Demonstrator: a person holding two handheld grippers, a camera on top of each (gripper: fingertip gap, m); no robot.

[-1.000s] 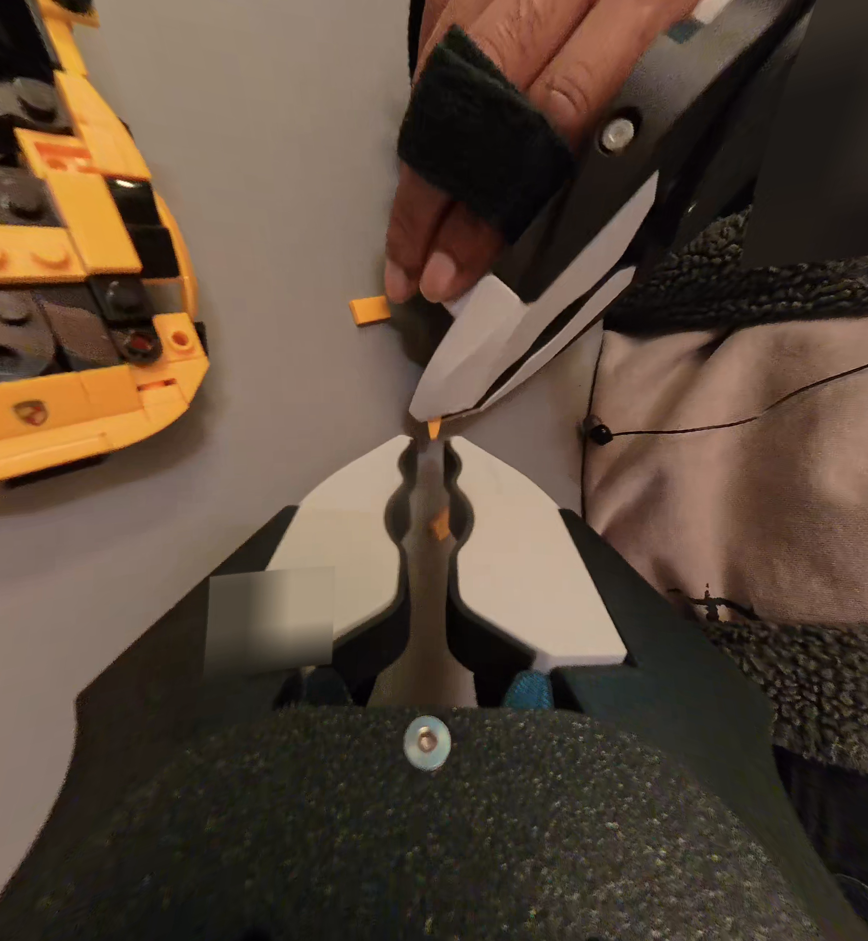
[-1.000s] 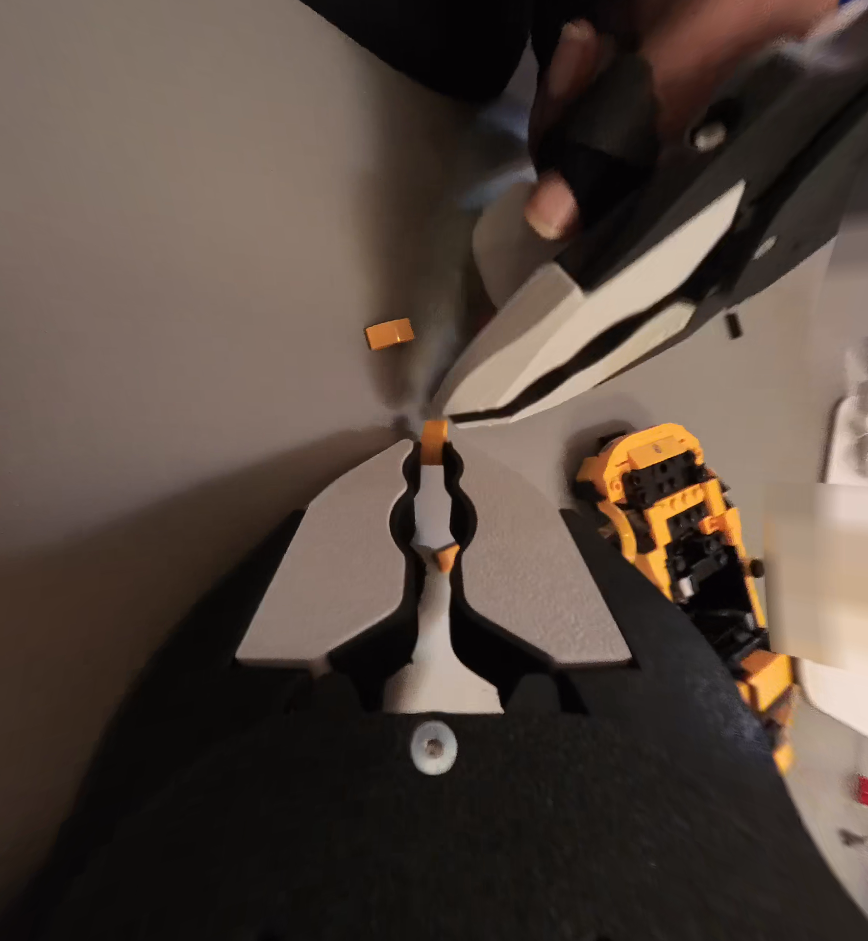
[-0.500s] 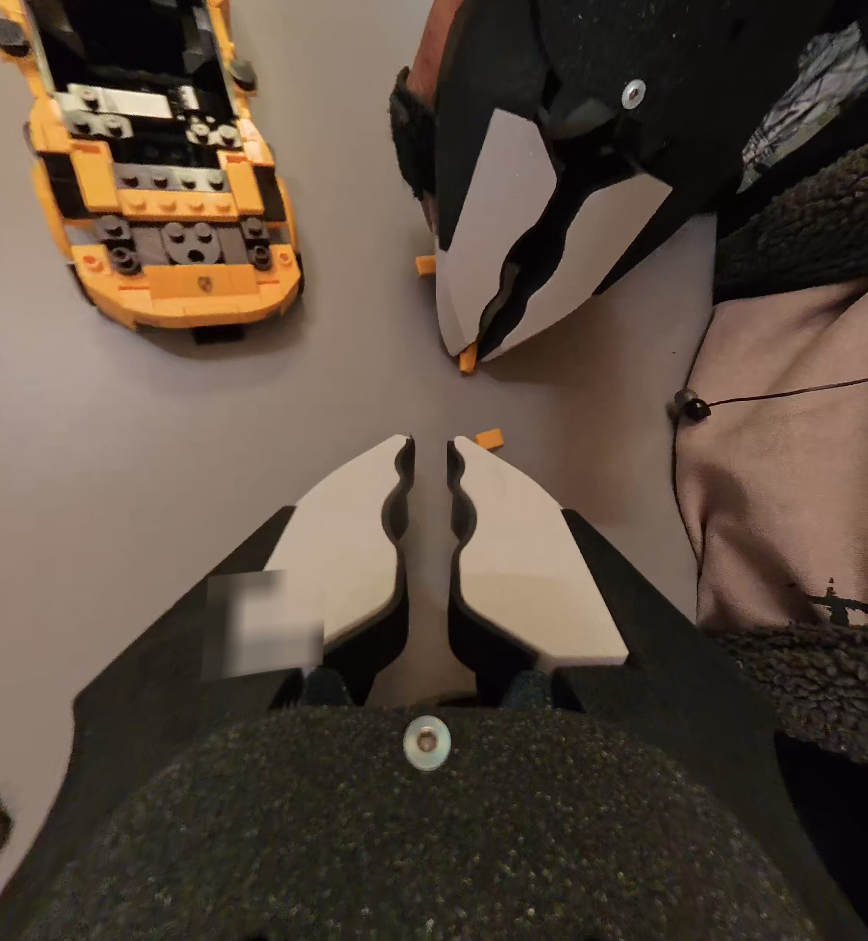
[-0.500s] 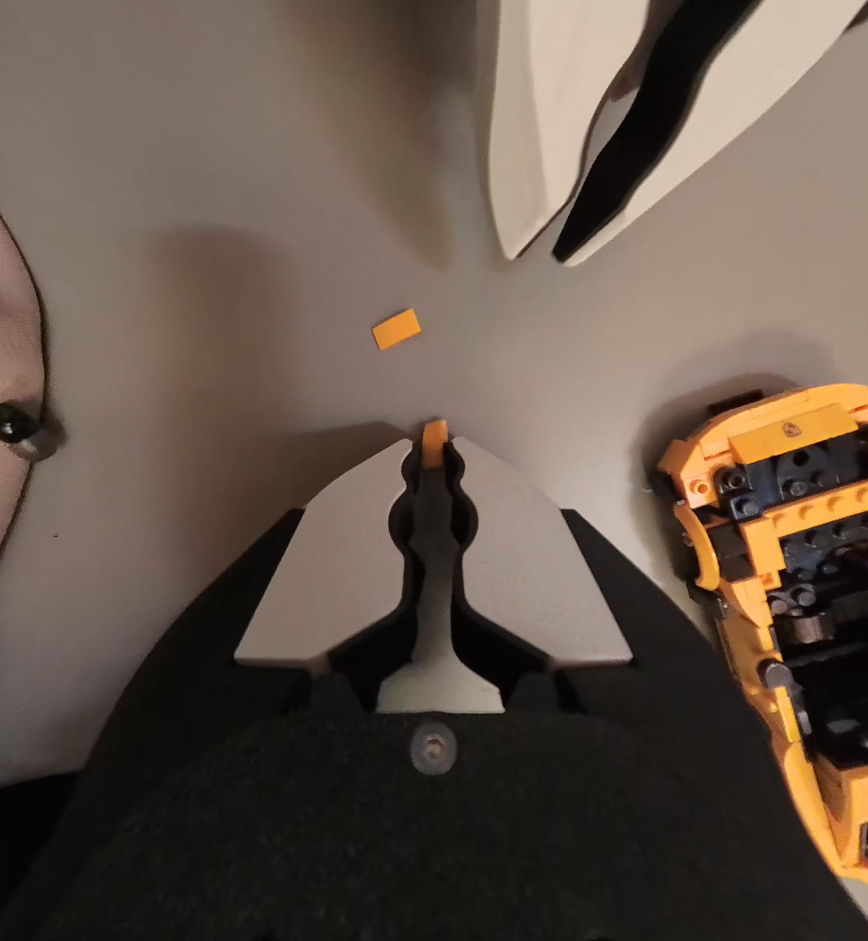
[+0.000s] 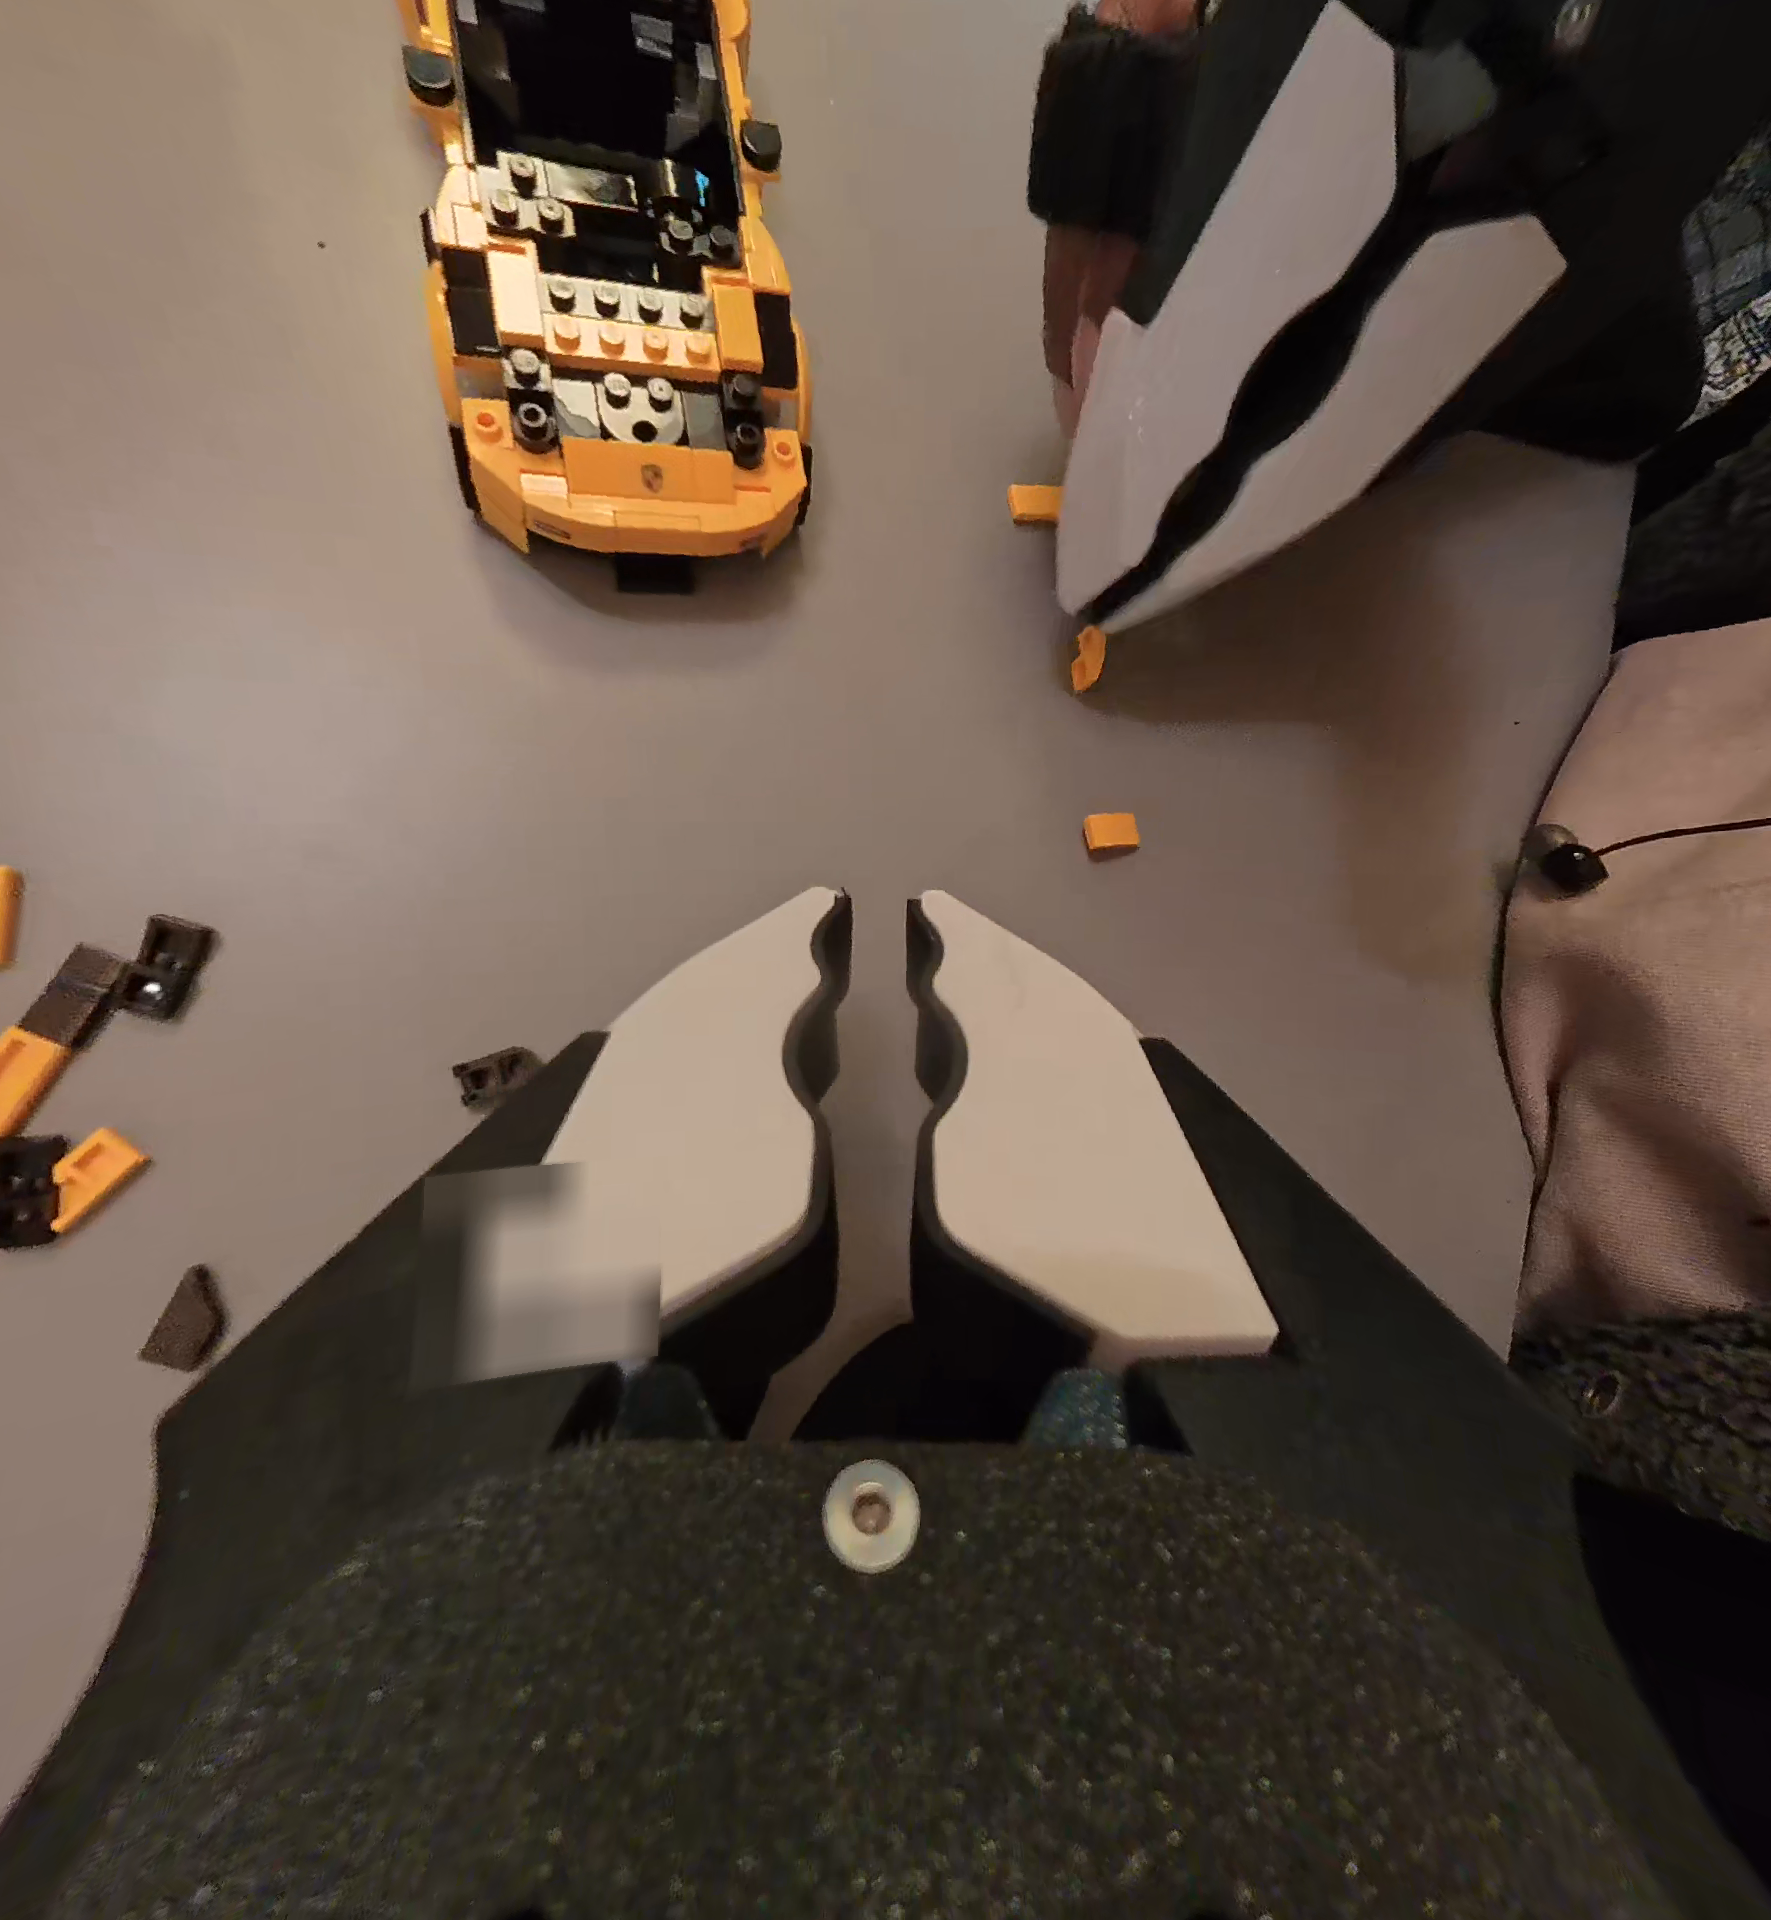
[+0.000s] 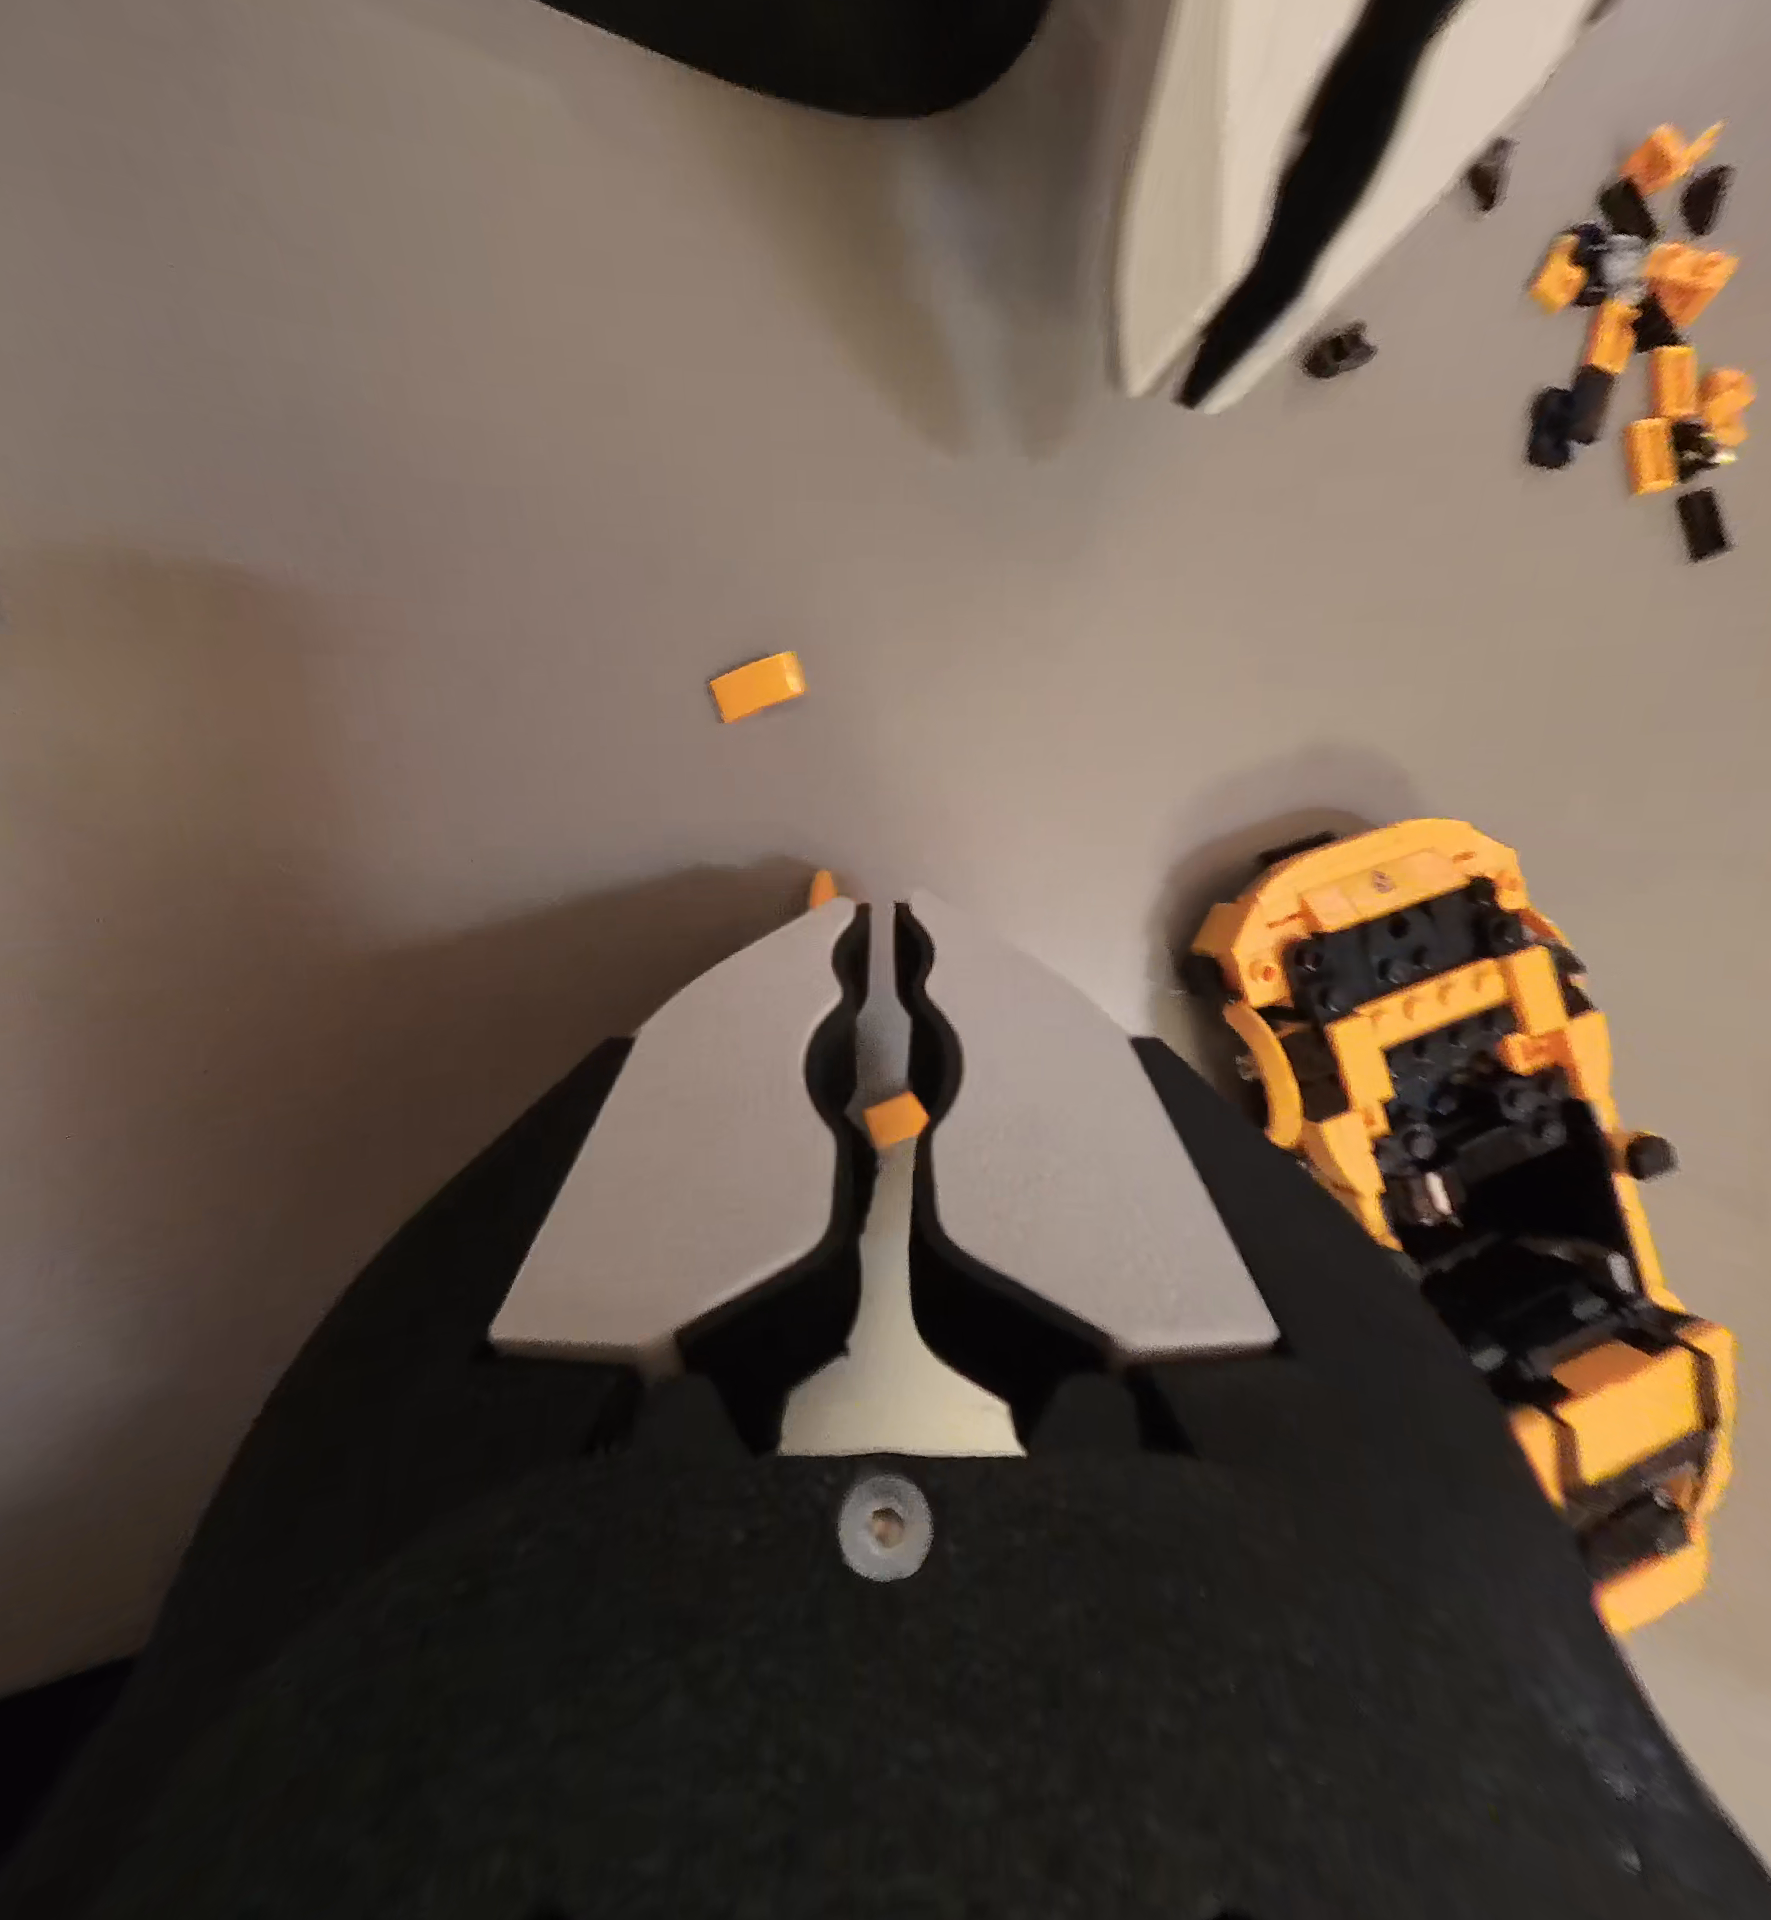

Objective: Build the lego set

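Grey table (image 5: 237, 727), lit warm from one side.

Left tongs (image 5: 876, 914): hanging over bare table, tips slightly parted, nothing between them. Open.

Right tongs (image 6: 881, 909): tips drawn close with only a thin slit between. A small orange piece (image 5: 1087, 658) sticks out at the very tips in the left wrist view; from the right wrist view only a sliver of it shows beside the left tip. It looks pinched there, but whether the tips truly clamp it or it only rests against them I cannot tell. A gloved hand (image 5: 1099, 166) holds these tongs, seen at top right of the left wrist view.

Lego car (image 5: 611, 301): orange and black, part built, studs and cabin bare on top, standing far and left of the left tongs; in the right wrist view it lies just right of the right tongs.

Loose bits near the work:
- orange tile (image 5: 1110, 833) flat on the table just right of the left tips, apart from them;
- second orange tile (image 5: 1035, 503) partly hidden behind the right tongs;
- scatter of loose pieces (image 5: 19, 1091), orange, black and one pale grey, at the left edge, well apart from the car;
- single black clip piece (image 5: 491, 1075) against the left tongs' body.

A person's fleece sleeve (image 5: 1691, 1039) with a thin black cord fills the right edge.
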